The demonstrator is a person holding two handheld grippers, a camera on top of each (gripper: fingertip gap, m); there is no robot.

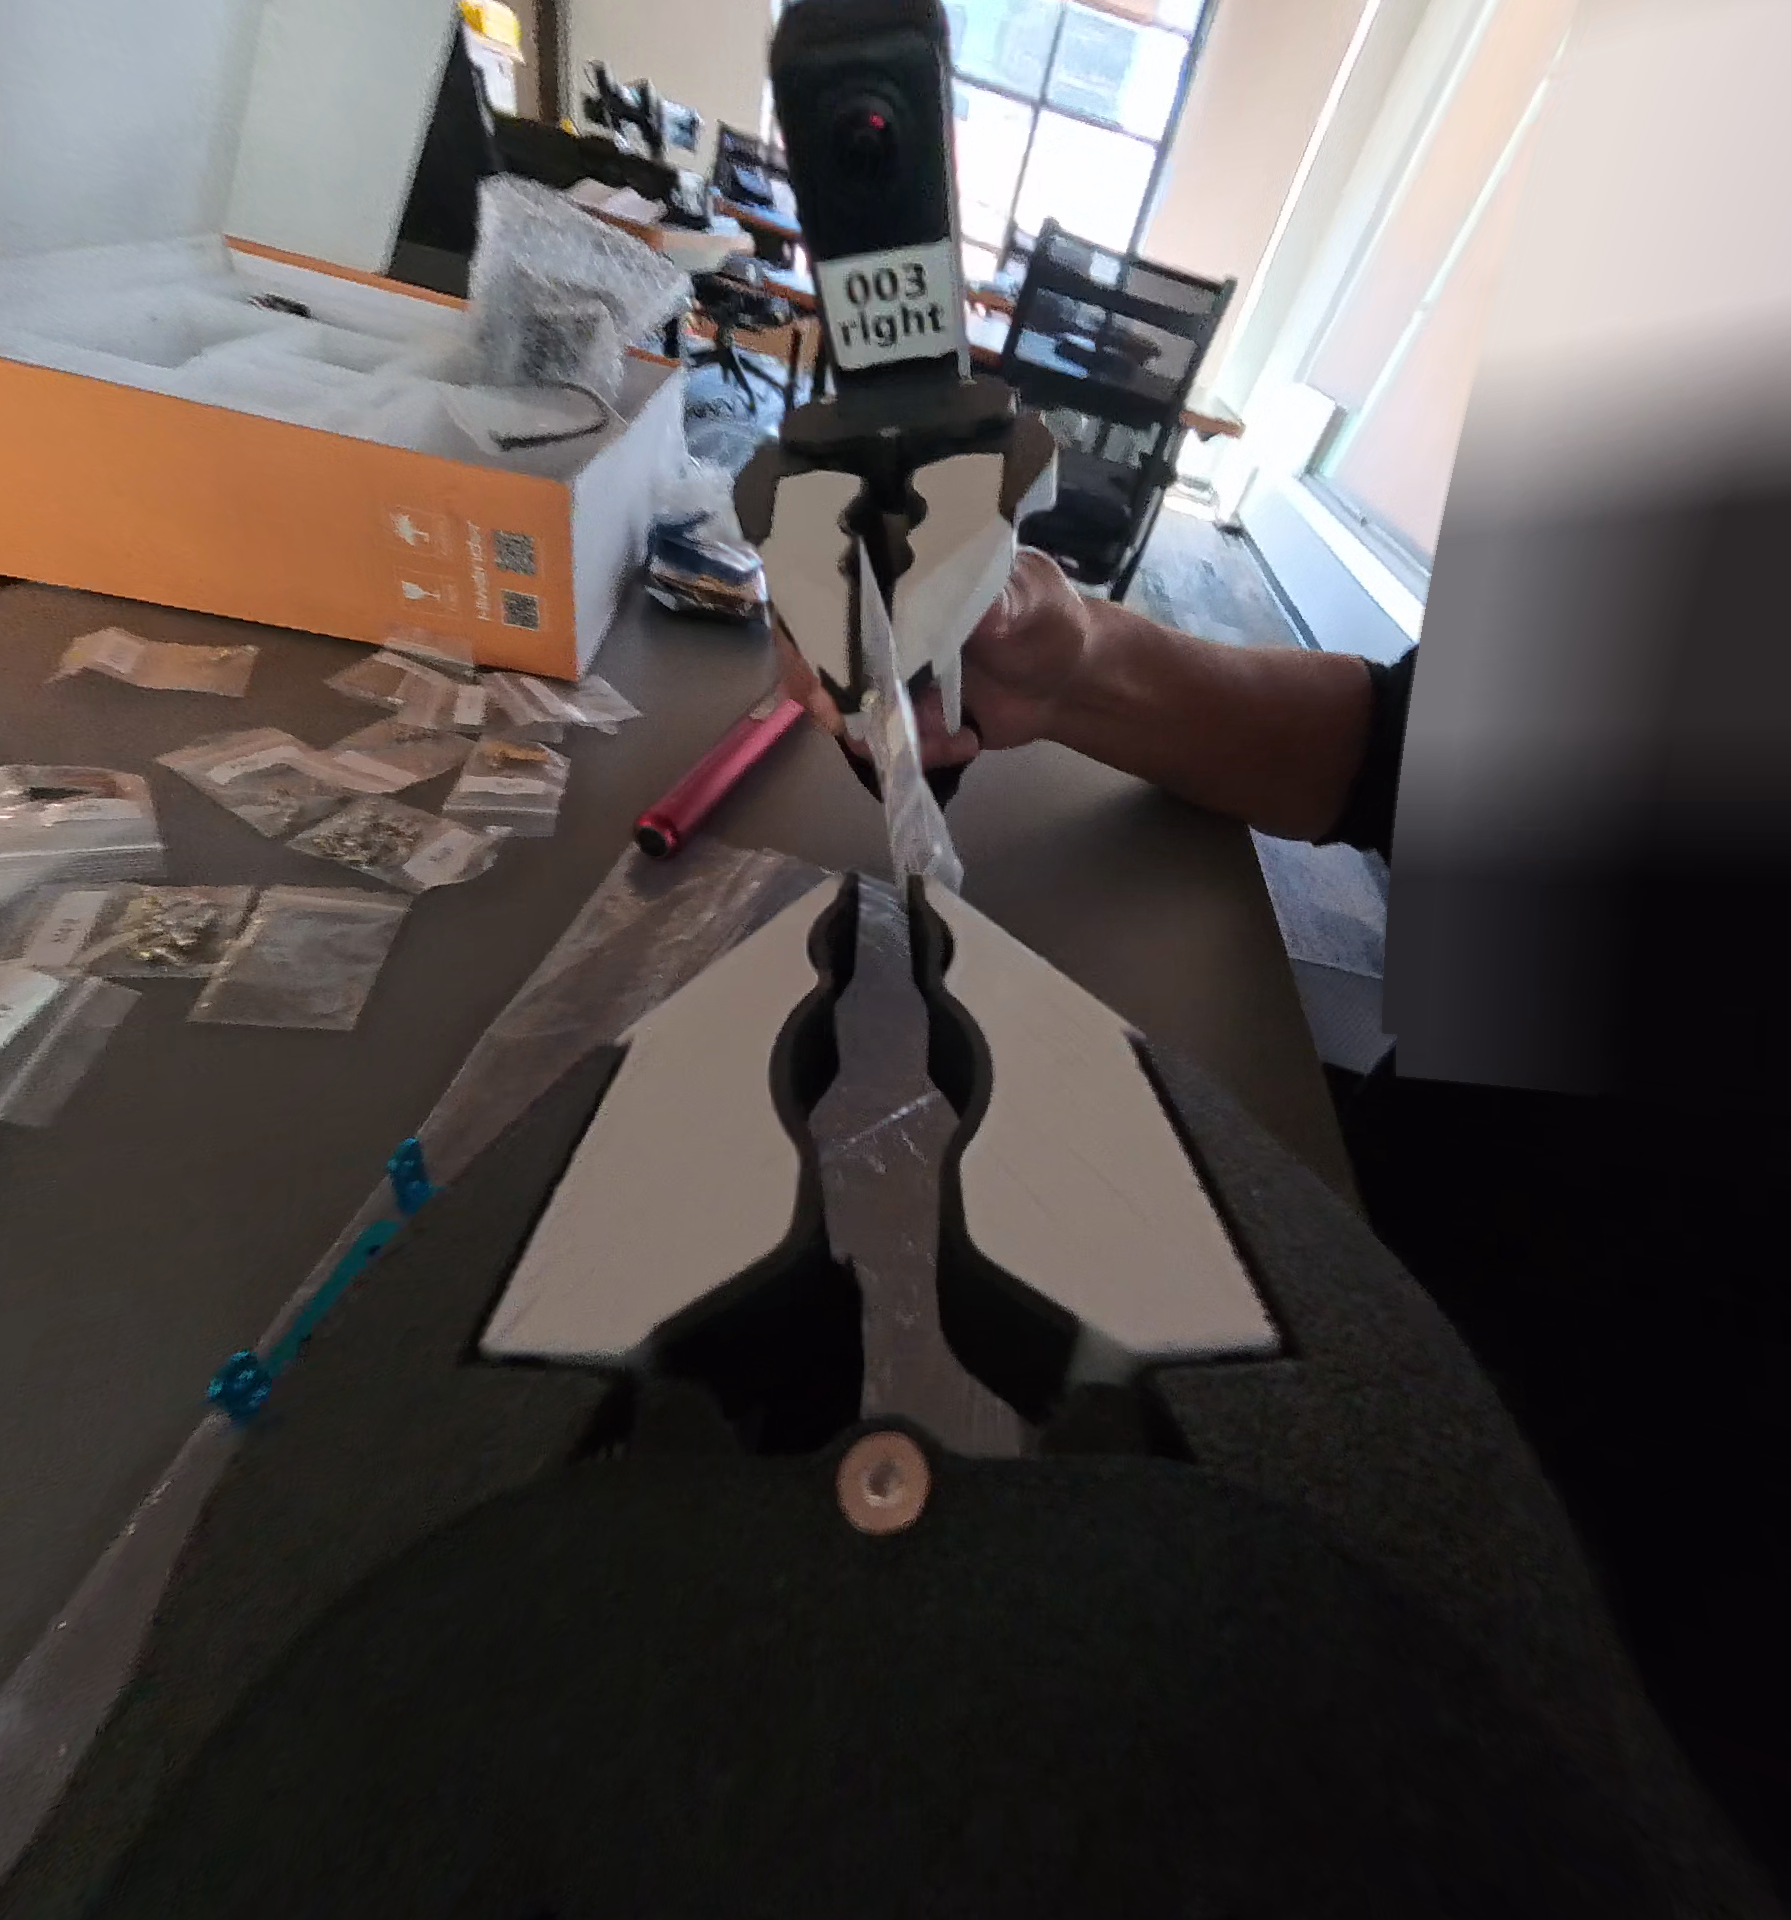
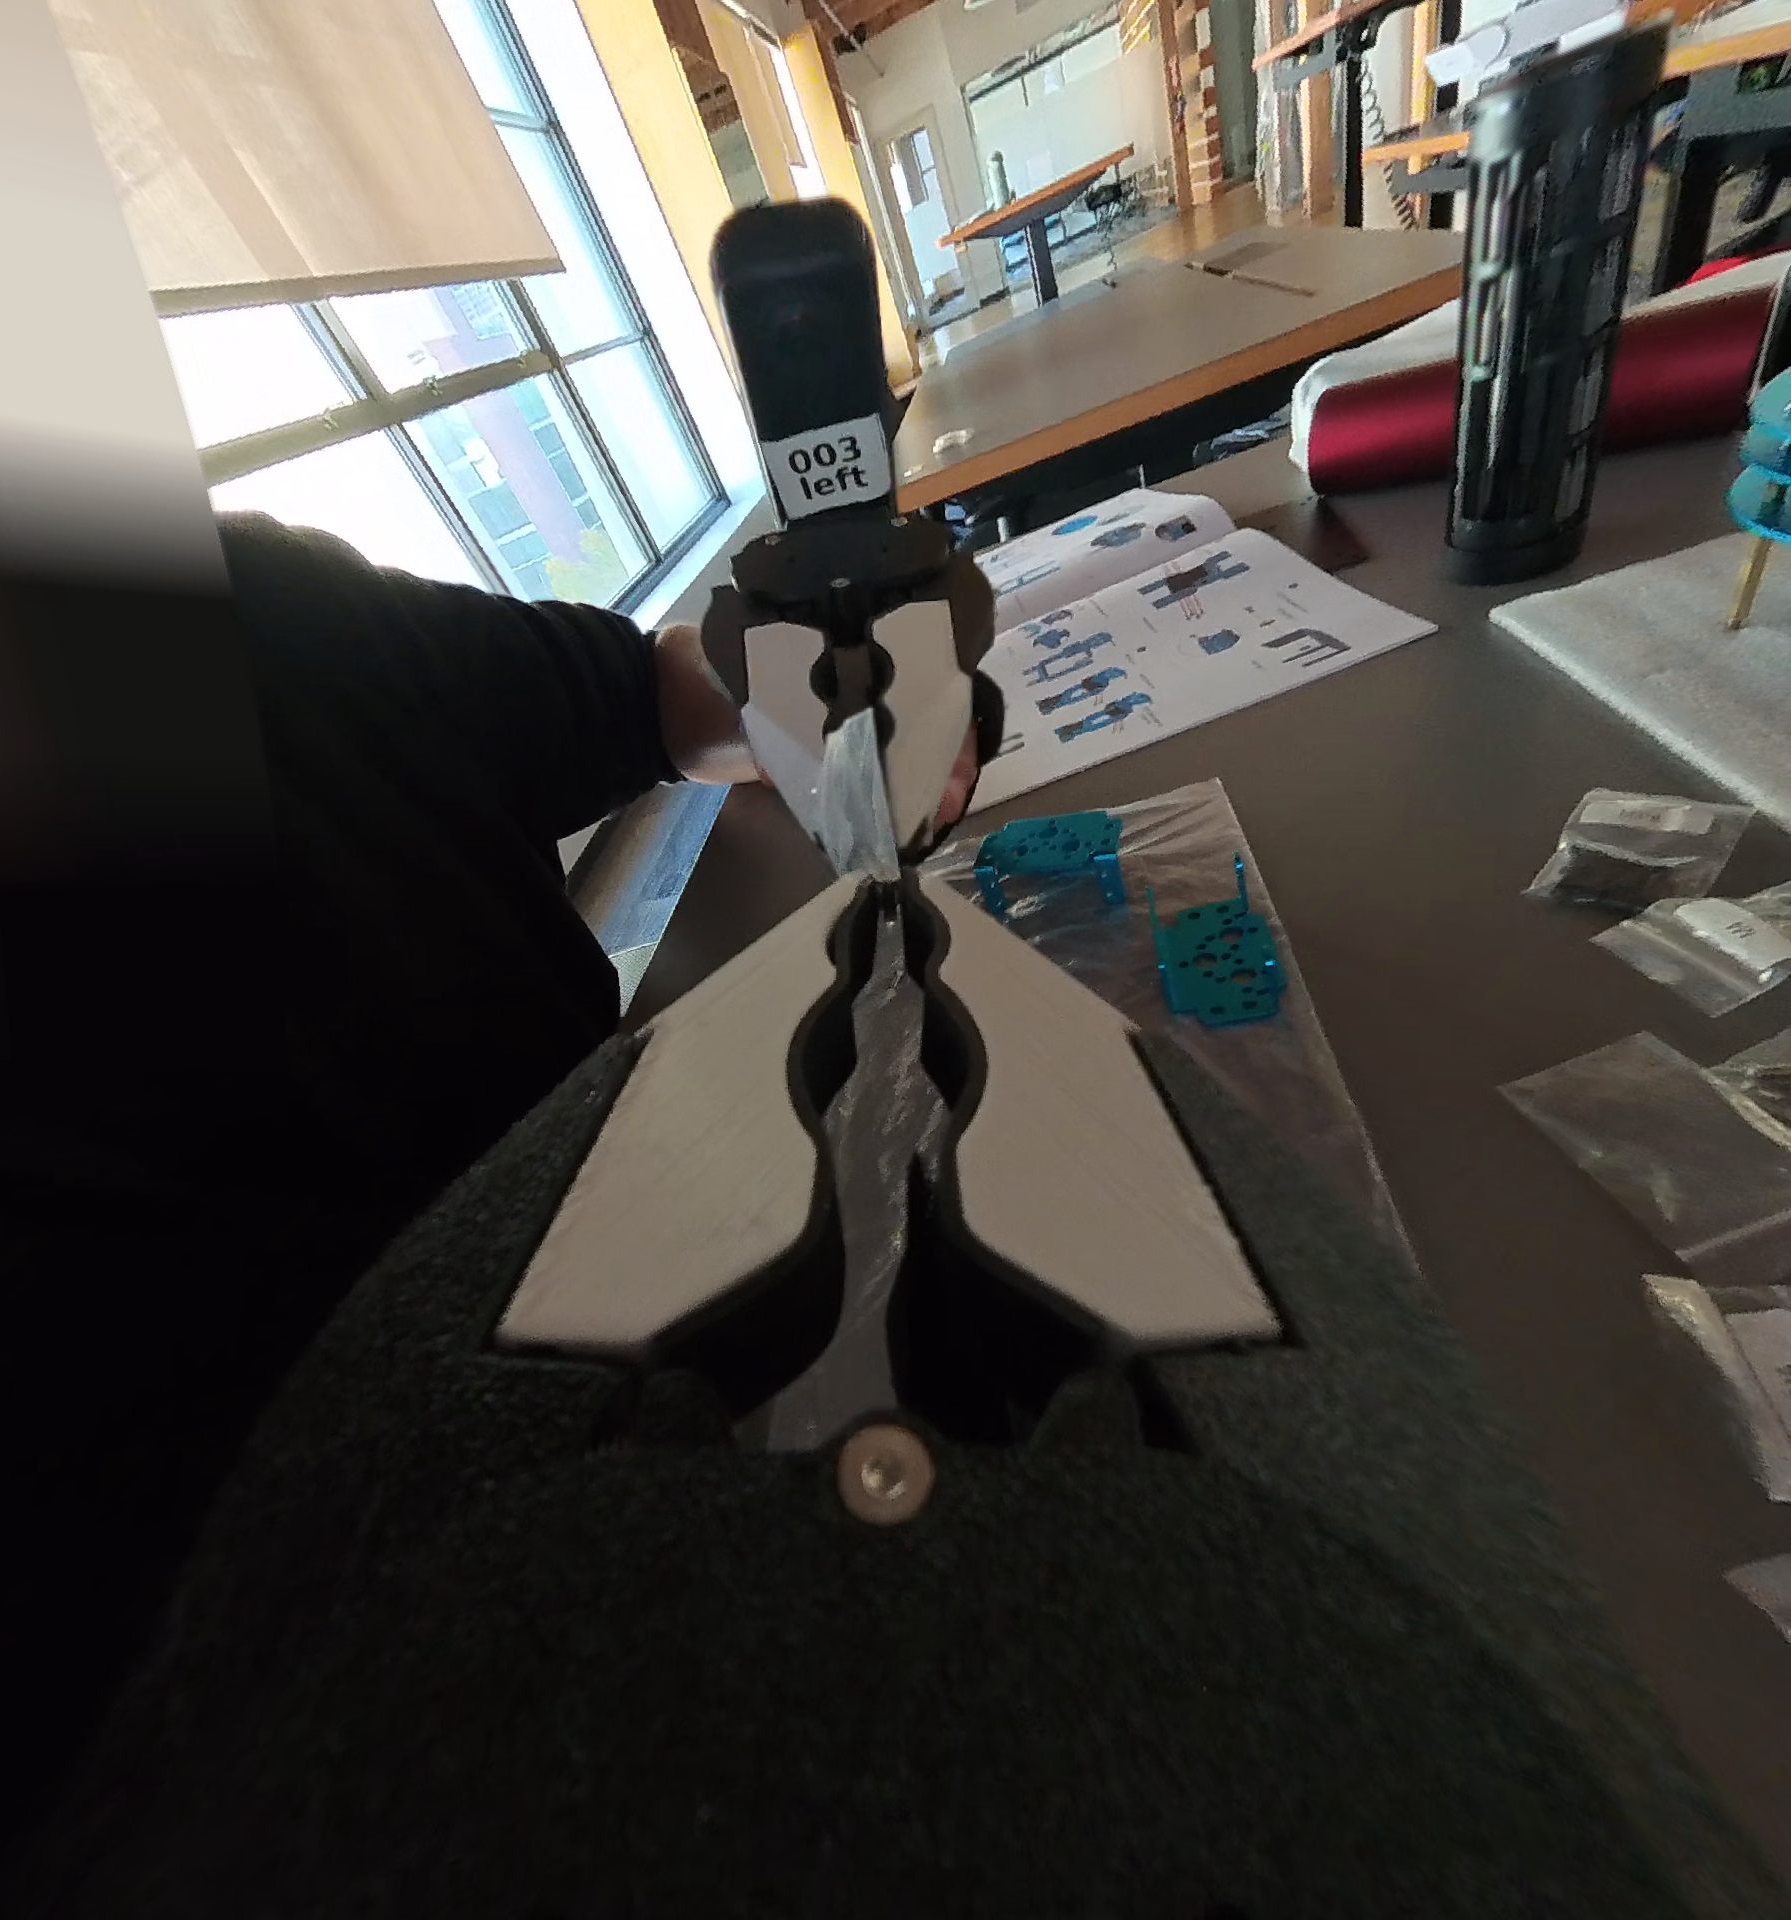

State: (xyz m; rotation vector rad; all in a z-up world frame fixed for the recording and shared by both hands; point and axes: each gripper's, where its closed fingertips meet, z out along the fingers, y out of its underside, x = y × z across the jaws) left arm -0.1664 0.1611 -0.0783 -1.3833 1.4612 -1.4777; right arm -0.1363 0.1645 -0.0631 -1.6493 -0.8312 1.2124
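Note:
A thin clear plastic bag (image 1: 906, 800) hangs stretched in the air between my two grippers, which face each other above the dark table (image 1: 195, 1143). My right gripper (image 2: 886, 885) is shut on one end of the bag (image 2: 849, 800); it also shows in the left wrist view (image 1: 896, 717), held by a hand (image 1: 1057, 665). My left gripper (image 1: 886, 888) has its fingers a small way apart. The bag's other end lies between them, against the right finger (image 1: 922, 914), and is not pinched. The left gripper also shows in the right wrist view (image 2: 875, 852).
A flat clear plastic sheet (image 2: 1234, 1091) under the grippers carries two blue metal brackets (image 2: 1052, 862) (image 2: 1218, 956). Nearby are a red cylinder (image 1: 719, 774), several small parts bags (image 1: 351, 790), an orange-and-white box (image 1: 278, 520), an open booklet (image 2: 1182, 644) and a black canister (image 2: 1540, 312). Tip to tip, the grippers are about 4 cm apart. The black canister (image 2: 1540, 312) sits 35 cm or so from the ends of my left fingers.

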